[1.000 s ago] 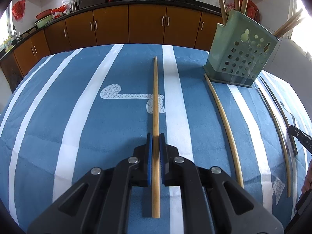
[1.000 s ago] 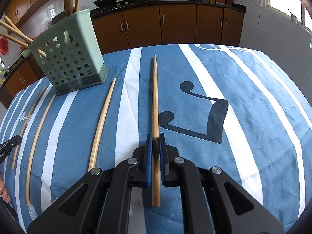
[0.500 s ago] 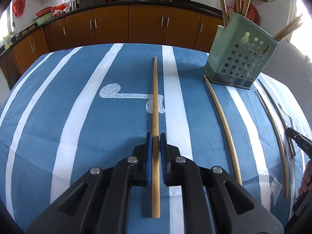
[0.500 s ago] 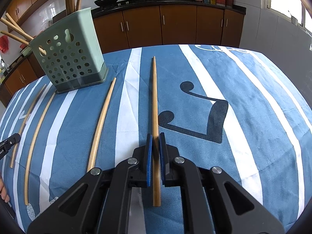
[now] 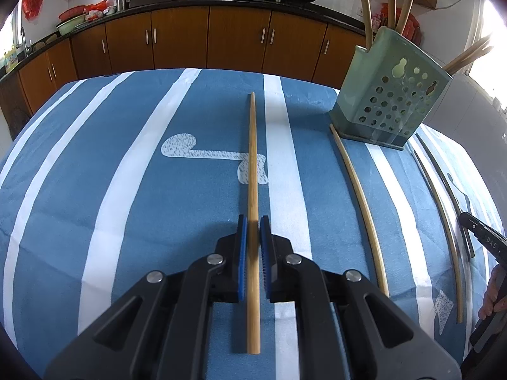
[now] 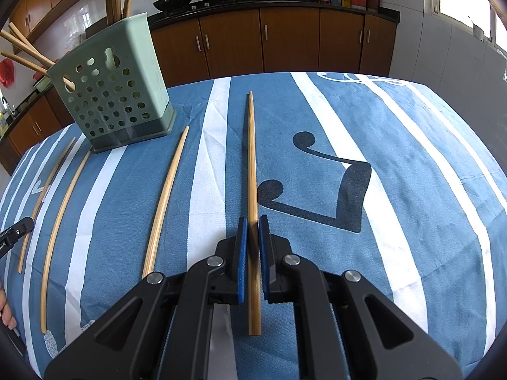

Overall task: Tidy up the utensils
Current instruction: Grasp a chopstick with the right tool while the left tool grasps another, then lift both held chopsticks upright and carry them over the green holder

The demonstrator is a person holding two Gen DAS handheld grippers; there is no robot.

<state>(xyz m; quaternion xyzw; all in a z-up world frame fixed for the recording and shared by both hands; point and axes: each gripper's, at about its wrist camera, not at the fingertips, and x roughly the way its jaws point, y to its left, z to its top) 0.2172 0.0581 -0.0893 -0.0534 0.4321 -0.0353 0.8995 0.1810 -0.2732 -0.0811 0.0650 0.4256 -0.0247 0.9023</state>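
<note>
My left gripper (image 5: 253, 221) is shut on a wooden chopstick (image 5: 252, 164) that points forward over the blue striped cloth. My right gripper (image 6: 253, 221) is shut on another wooden chopstick (image 6: 251, 158). A green perforated utensil holder (image 5: 391, 95) stands at the far right in the left wrist view and at the far left in the right wrist view (image 6: 114, 95), with several chopsticks standing in it. Loose chopsticks lie on the cloth: a pale one (image 5: 361, 202) beside the holder, and in the right wrist view one (image 6: 166, 199) just left of my gripper.
The table wears a blue cloth with white stripes (image 5: 126, 190). More chopsticks (image 6: 60, 221) lie at the left edge of the right wrist view. The other gripper's tip (image 5: 481, 237) and a hand show at the right. Brown kitchen cabinets (image 5: 190, 38) run behind.
Both grippers have risen slightly and tilted, each still gripping its chopstick. The holder sits a little closer in both views.
</note>
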